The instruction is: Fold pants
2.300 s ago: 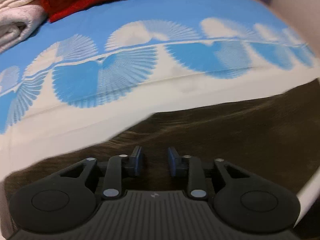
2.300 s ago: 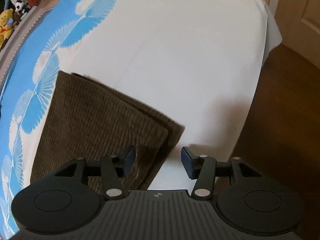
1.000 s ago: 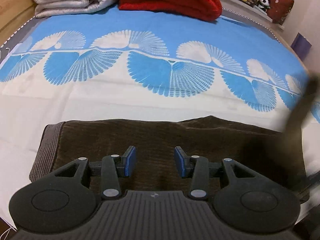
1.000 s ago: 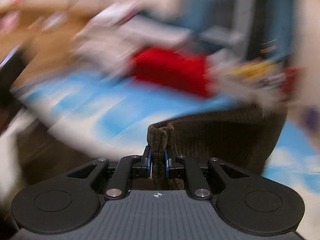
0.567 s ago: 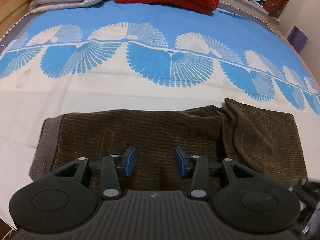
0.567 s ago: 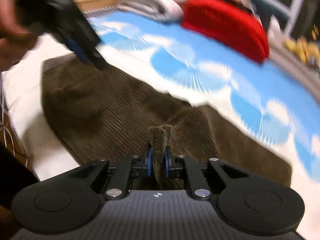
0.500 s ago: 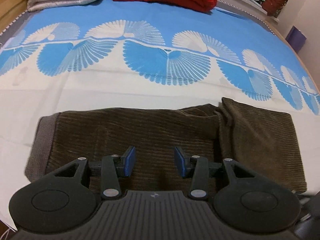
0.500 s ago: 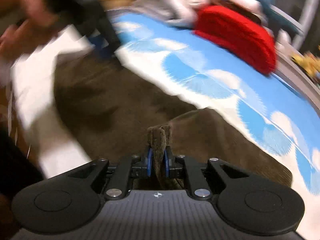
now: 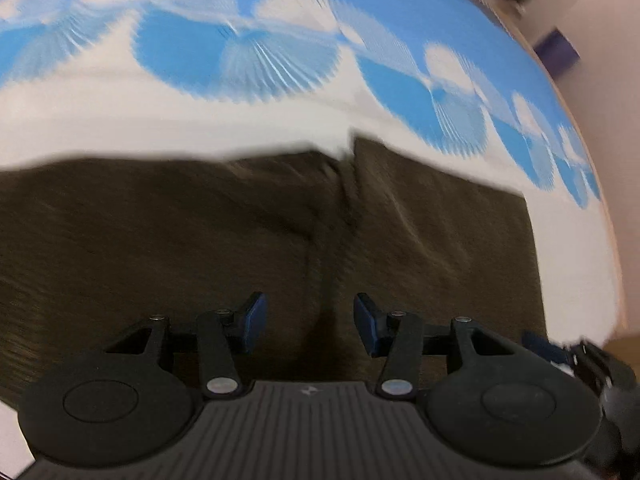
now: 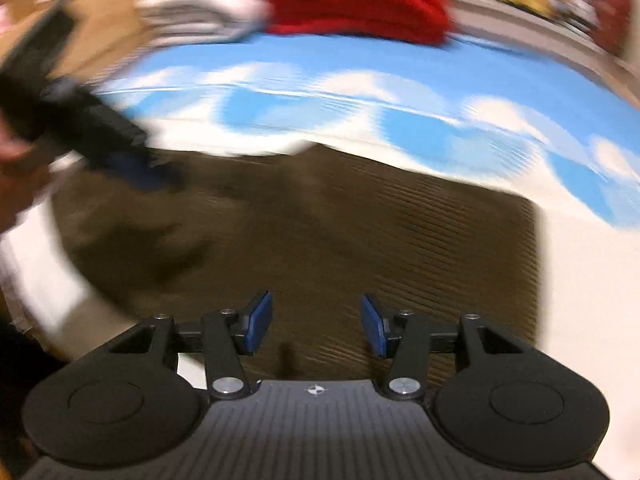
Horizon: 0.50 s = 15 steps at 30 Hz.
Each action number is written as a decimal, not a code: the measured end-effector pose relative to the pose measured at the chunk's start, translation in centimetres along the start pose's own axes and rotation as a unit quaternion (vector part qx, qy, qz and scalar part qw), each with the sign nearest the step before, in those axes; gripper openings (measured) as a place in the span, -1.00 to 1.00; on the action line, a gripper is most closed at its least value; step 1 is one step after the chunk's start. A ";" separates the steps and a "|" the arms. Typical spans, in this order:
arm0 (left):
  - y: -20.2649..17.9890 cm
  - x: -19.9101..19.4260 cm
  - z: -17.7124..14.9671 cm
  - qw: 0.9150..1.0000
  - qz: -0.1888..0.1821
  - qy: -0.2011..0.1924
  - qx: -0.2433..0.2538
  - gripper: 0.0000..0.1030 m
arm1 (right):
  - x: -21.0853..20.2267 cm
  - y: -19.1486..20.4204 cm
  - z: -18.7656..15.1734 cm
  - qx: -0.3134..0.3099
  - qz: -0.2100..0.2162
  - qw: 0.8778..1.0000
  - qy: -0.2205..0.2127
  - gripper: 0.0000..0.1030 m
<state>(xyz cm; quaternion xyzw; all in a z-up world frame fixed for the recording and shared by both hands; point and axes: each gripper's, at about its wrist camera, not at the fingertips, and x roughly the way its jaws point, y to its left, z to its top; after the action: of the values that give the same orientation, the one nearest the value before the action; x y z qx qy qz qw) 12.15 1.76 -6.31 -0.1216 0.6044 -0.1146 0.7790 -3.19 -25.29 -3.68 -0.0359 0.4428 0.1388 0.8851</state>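
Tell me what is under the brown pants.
The brown pants lie on the white and blue patterned bedsheet, which shows around them. Whatever is beneath the fabric itself is covered. Both tongs are open.

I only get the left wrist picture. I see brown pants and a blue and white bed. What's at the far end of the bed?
Observer: A folded red blanket, seen in the right wrist view.
Operator: Anything next to it?
Observer: Yes, pale folded bedding sits to its left.
Operator: Is the right hand-held gripper holding my pants?
Observer: No. The right hand-held gripper is open over the pants, nothing between its fingers.
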 end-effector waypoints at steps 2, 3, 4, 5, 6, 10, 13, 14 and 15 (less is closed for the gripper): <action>-1.3 1.6 -0.7 0.999 -0.001 0.026 0.020 0.04 | 0.4 -2.2 -0.7 0.023 -0.029 0.999 0.022 0.00; -1.7 2.3 -1.1 0.999 0.003 0.036 0.030 0.04 | 0.3 -3.3 -1.1 0.039 -0.036 0.998 0.031 0.00; -2.1 3.1 -1.5 0.998 0.013 0.046 0.039 0.01 | 0.2 -4.0 -1.3 0.050 -0.036 0.997 0.036 0.00; -2.3 3.7 -1.9 0.997 0.022 0.054 0.046 -0.01 | 0.0 -4.7 -1.4 0.059 -0.034 0.997 0.041 0.00; -2.5 4.1 -2.0 0.996 0.026 0.060 0.053 -0.22 | 0.1 -5.3 -1.7 0.065 -0.036 0.996 0.045 0.00; -3.9 3.8 -2.7 0.992 0.034 0.047 0.112 -0.93 | 1.3 -5.9 -1.9 0.067 -0.047 0.995 0.060 0.00; -3.9 0.6 -2.5 0.992 -0.001 0.003 0.125 -0.94 | 2.0 -6.6 -2.1 0.079 -0.045 0.994 0.058 0.00; -3.8 -0.7 -2.6 0.992 -0.015 -0.013 0.125 -0.94 | 1.7 -6.7 -2.1 0.085 -0.048 0.994 0.053 0.00; -3.6 -1.8 -2.8 0.992 -0.028 -0.020 0.123 -0.94 | 1.7 -7.0 -2.0 0.089 -0.051 0.994 0.048 0.00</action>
<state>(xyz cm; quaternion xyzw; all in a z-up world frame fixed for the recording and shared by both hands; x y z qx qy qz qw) 8.87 -1.16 -4.15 -0.0442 0.5662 -0.2070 0.7966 -1.81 -31.99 -6.64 0.0134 0.4932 0.0515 0.8683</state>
